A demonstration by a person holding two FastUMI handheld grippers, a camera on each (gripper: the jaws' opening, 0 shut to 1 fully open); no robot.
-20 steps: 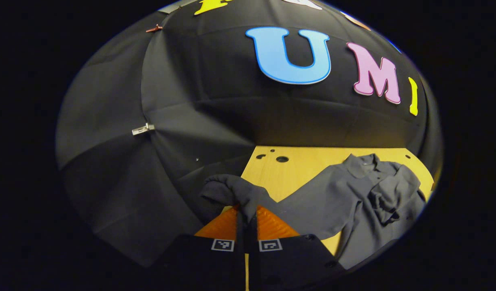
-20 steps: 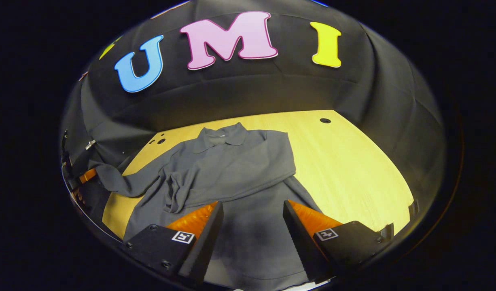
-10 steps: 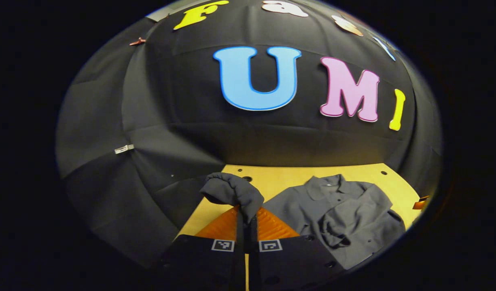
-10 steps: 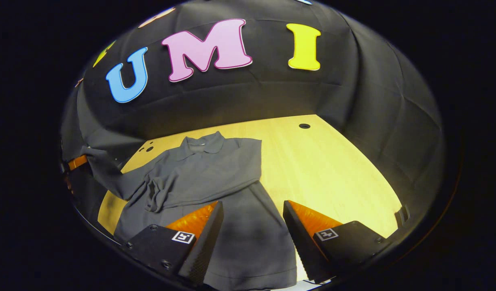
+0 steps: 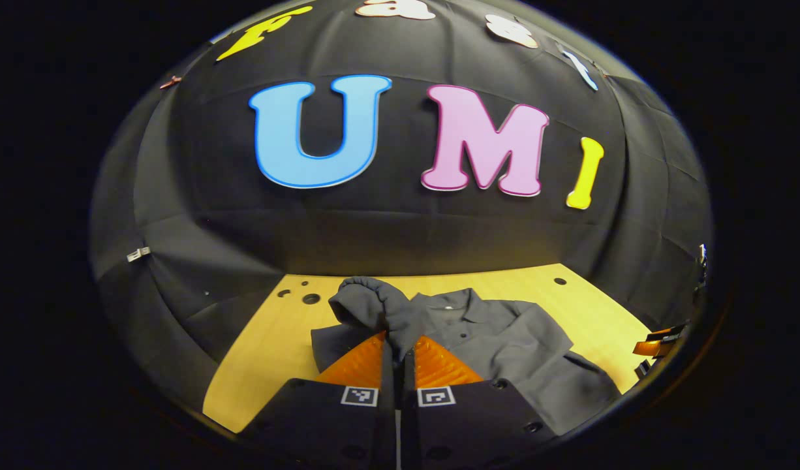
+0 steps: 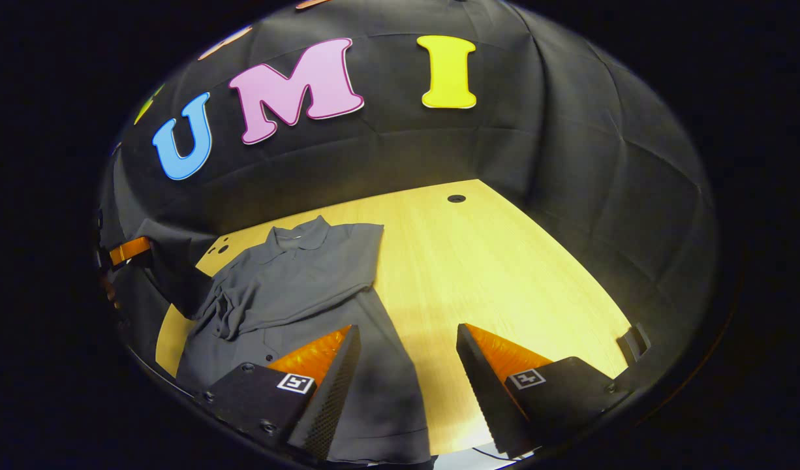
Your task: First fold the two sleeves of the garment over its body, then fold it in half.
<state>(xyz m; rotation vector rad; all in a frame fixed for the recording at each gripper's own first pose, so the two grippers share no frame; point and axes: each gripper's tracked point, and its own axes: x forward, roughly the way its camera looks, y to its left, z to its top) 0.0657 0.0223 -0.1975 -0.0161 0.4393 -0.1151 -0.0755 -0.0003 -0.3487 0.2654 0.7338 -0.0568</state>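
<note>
Black cloth wall point(image 5: 387, 222) behind, yellow wooden table point(image 6: 504, 261) with a few round holes near its far edge. Grey collared shirt point(image 6: 295, 281) lies on the table's left part in the right gripper view, collar point(image 6: 302, 232) toward the wall, hem toward the camera. One sleeve point(image 6: 289, 303) is already laid across the body, bunched at its cuff end near the shirt's left edge.

Left gripper point(image 5: 398, 349): fingers clenched together on the other sleeve point(image 5: 367, 307), fabric pinched between both and bulging in a rounded lump above the tips. Sleeve is lifted off the table, hanging over the shirt's body; collar point(image 5: 449, 303) and button placket sit just behind it in the left gripper view. Same gripper is seen far left in the right gripper view point(image 6: 129, 250), sleeve cloth draping down from it toward the shirt.

Right gripper point(image 6: 406, 339): fingers spread wide, grasping nothing, hovering above the shirt's lower part. One finger point(image 6: 328, 365) sits over the grey fabric, the other point(image 6: 498, 365) over bare table. Whether it touches the cloth — cannot tell. Its tip also shows at the far right edge of the left gripper view point(image 5: 661, 341), near the table's edge.

Small metal clip point(image 5: 138, 254) on the wall cloth at left.
</note>
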